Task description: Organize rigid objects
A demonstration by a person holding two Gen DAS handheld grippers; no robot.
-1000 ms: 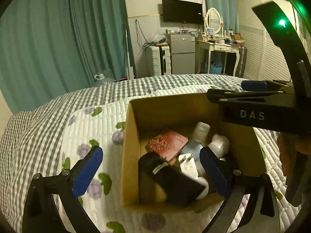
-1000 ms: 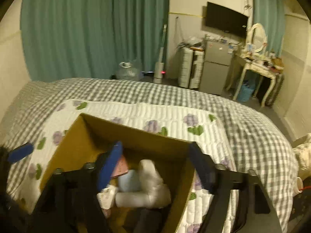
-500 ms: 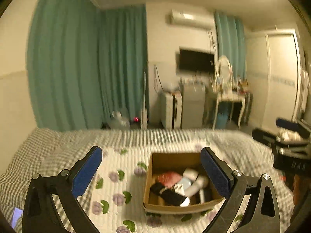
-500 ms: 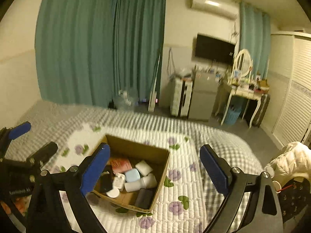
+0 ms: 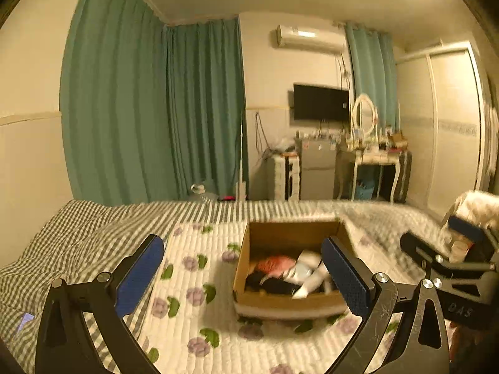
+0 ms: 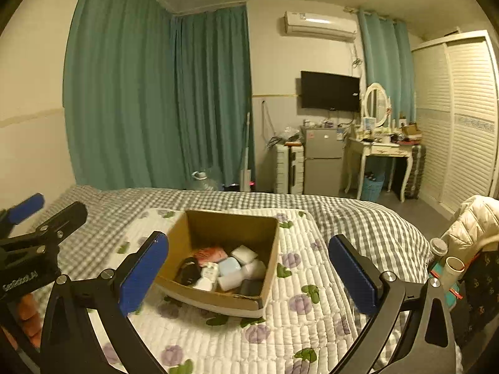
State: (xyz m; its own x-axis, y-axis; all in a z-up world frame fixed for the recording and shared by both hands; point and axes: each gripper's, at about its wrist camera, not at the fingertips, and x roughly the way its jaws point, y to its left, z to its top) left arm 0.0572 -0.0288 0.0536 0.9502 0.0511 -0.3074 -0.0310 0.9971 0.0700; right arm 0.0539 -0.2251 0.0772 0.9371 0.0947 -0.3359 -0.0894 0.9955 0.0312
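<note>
An open cardboard box [image 6: 268,249] sits on the white flowered quilt [image 6: 299,321] on the bed. It holds several small objects: a red pouch [image 6: 209,254], a pale blue case [image 6: 229,265], white pieces [image 6: 243,253] and black items [image 6: 188,272]. The box also shows in the left wrist view [image 5: 246,268]. My left gripper [image 5: 246,275] is open and empty, held back above the bed in front of the box. My right gripper [image 6: 249,275] is open and empty, also back from the box. Each gripper shows at the edge of the other's view.
The bed has a grey checked cover [image 6: 358,215]. Beyond it stand teal curtains [image 6: 162,99], a small fridge [image 6: 321,159], a white dressing table [image 6: 380,152] and a slatted wardrobe [image 6: 461,118]. A white jacket [image 6: 474,224] and bottles [image 6: 443,258] lie at the bed's right edge.
Both grippers have pulled up and back from inside the box. The box now looks small ahead of them. The right gripper has opened wider.
</note>
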